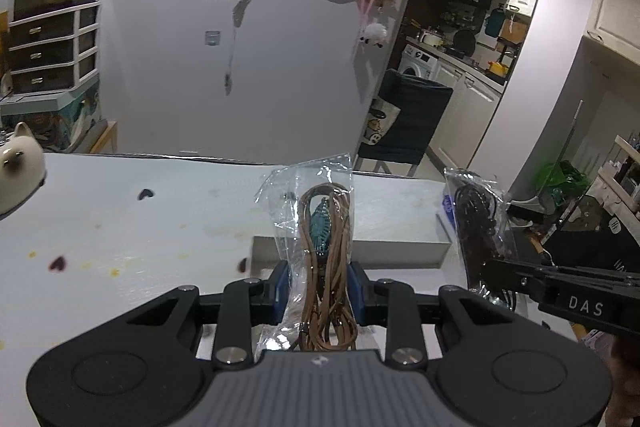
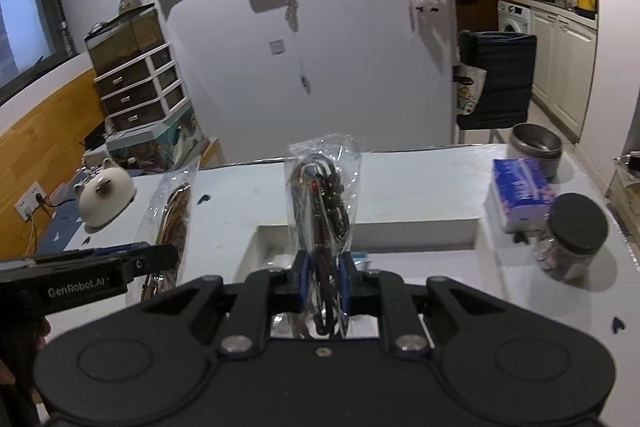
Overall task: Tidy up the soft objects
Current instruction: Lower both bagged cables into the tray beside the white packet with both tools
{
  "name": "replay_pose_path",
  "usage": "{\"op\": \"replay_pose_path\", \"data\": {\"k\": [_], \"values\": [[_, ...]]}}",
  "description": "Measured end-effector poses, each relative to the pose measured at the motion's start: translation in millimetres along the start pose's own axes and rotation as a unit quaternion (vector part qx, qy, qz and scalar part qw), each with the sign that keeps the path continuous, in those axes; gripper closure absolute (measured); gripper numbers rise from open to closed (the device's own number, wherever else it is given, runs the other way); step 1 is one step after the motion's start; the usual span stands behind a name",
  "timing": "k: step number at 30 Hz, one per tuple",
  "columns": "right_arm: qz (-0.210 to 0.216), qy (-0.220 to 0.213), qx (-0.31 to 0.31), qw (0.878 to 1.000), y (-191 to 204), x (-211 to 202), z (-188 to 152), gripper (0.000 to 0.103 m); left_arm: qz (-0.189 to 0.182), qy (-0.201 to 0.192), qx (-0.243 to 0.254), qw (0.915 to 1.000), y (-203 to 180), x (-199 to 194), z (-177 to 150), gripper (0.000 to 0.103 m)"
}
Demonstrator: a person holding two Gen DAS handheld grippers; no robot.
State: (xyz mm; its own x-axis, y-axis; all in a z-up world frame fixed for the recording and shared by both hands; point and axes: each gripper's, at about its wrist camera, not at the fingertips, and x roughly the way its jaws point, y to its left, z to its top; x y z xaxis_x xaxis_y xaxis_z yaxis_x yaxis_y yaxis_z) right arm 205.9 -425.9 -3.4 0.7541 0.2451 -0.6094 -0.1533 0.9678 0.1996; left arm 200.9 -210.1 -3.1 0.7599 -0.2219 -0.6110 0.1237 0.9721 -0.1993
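Note:
My left gripper (image 1: 320, 297) is shut on a clear plastic bag of tan cord with a teal charm (image 1: 324, 227), which stands upright between the blue pads. My right gripper (image 2: 323, 283) is shut on a clear bag of dark cords (image 2: 324, 203), also upright. Each bag shows in the other view: the dark bag (image 1: 478, 227) at the right of the left wrist view, the tan bag (image 2: 172, 219) at the left of the right wrist view. Both bags hang over the white table (image 1: 120, 227), just in front of a shallow white box (image 2: 368, 233).
A white cat-shaped ceramic piece (image 2: 105, 197) sits at the table's left. At the right stand a blue tissue pack (image 2: 520, 193), a black-lidded jar (image 2: 572, 235) and a grey metal pot (image 2: 536, 147). A dark chair (image 2: 496, 79) and a large white panel (image 2: 320, 47) stand beyond the table.

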Motion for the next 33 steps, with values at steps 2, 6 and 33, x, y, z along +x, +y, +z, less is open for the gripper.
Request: {"op": "replay_pose_path", "data": {"k": [2,6,33], "values": [[-0.005,-0.002,0.001,1.000,-12.2,-0.7,3.0,0.087,-0.005,-0.001,0.001,1.0000,-9.1,6.4,2.6,0.071],[-0.019,-0.005,0.008,1.000,-36.1,1.6,8.4,0.087,-0.020,0.003,0.001,0.9998,-26.5,24.2,8.4,0.071],[-0.043,0.143,0.037,0.988,-132.7,116.5,-15.5,0.087,-0.083,0.187,-0.078,0.9758,-69.7,213.6,-35.6,0.071]]}}
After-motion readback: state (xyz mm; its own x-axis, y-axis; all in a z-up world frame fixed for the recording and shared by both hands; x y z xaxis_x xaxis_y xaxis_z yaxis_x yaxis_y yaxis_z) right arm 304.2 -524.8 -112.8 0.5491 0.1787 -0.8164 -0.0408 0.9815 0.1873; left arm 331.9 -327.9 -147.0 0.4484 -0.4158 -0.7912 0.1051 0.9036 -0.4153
